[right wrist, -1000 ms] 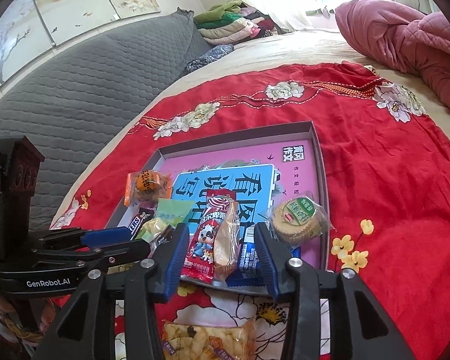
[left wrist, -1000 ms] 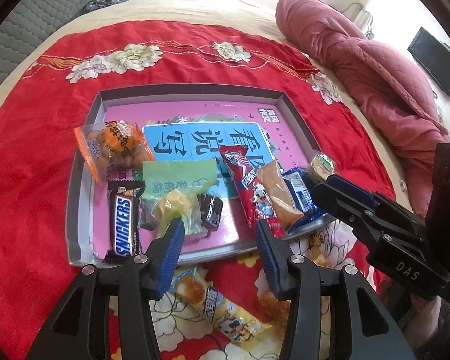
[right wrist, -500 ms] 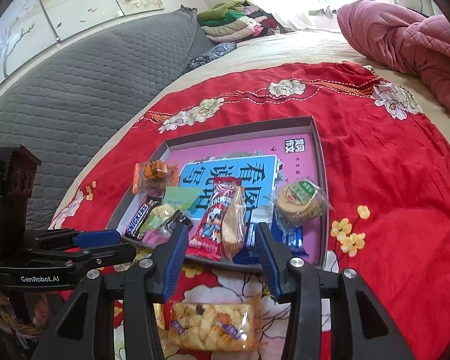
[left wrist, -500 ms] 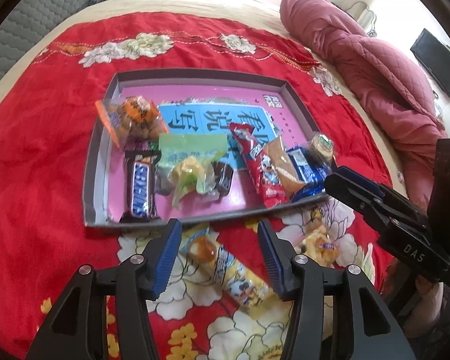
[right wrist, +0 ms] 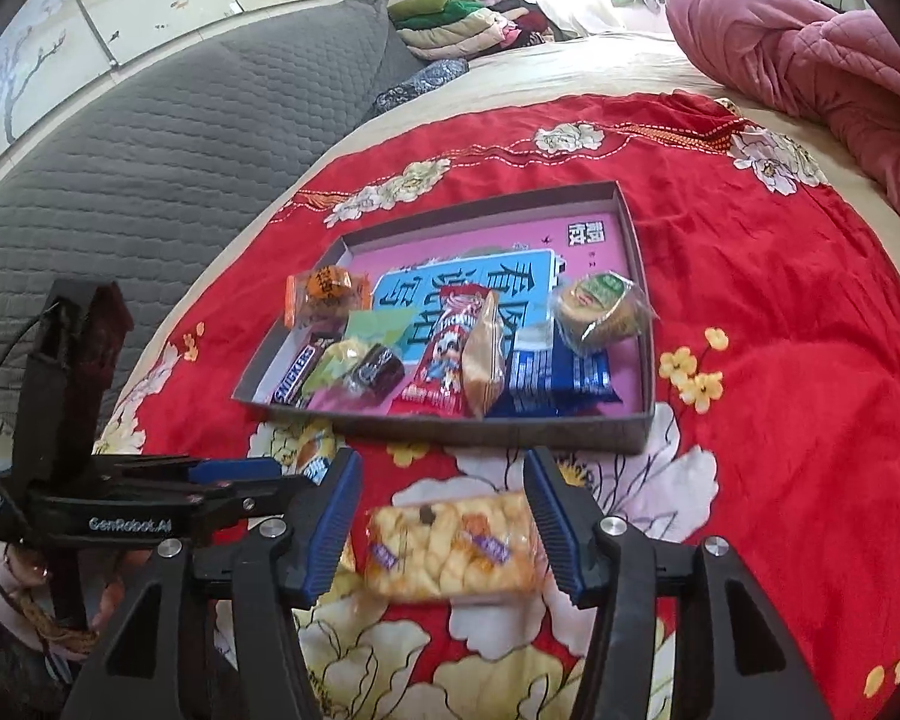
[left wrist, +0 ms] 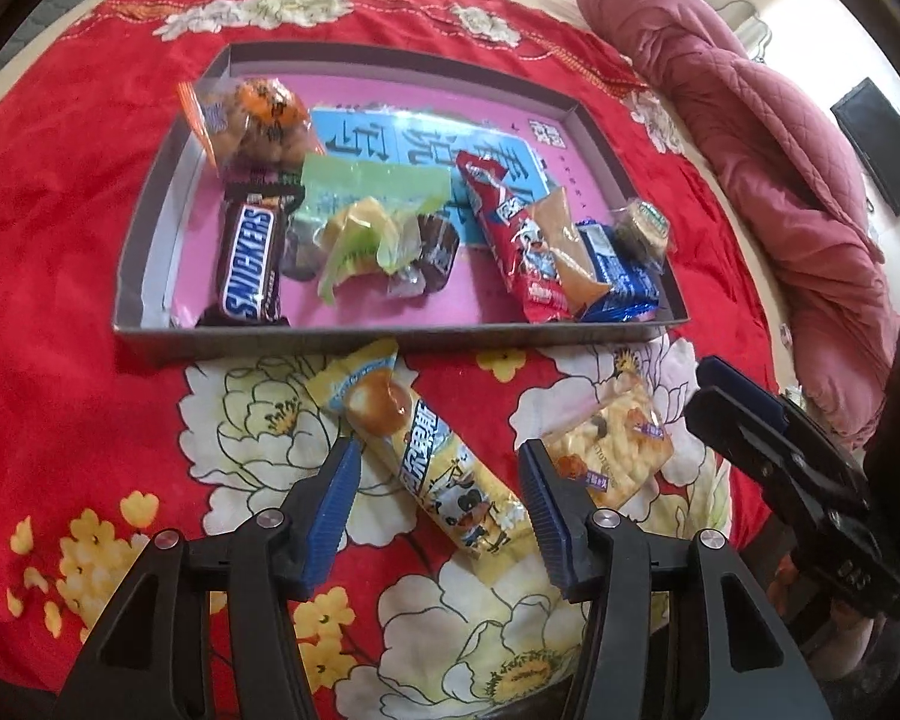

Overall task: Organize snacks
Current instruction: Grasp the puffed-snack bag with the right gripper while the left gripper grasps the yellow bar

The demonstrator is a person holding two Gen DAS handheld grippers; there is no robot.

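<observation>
A shallow grey tray (left wrist: 390, 339) with a pink printed floor lies on the red floral blanket and holds several snacks, among them a Snickers bar (left wrist: 252, 267) and a round wrapped biscuit (right wrist: 600, 309). In front of the tray lie a long yellow snack packet (left wrist: 444, 468) and a clear packet of rice crackers (right wrist: 450, 546). My left gripper (left wrist: 439, 450) is open, with the yellow packet untouched between its fingers. My right gripper (right wrist: 443, 462) is over the cracker packet, its jaws opening and the pads clear of the packet.
The red blanket (left wrist: 60, 240) covers a bed. A pink quilt (left wrist: 780, 180) is bunched at the right, a grey quilted headboard (right wrist: 150, 150) runs along the left, and folded clothes (right wrist: 468, 18) lie at the far end. A dark screen (left wrist: 882, 144) hangs on the wall.
Both grippers have drawn back from the tray toward the near side. The yellow packet and the cracker packet now lie between their fingers. The right jaws have widened.
</observation>
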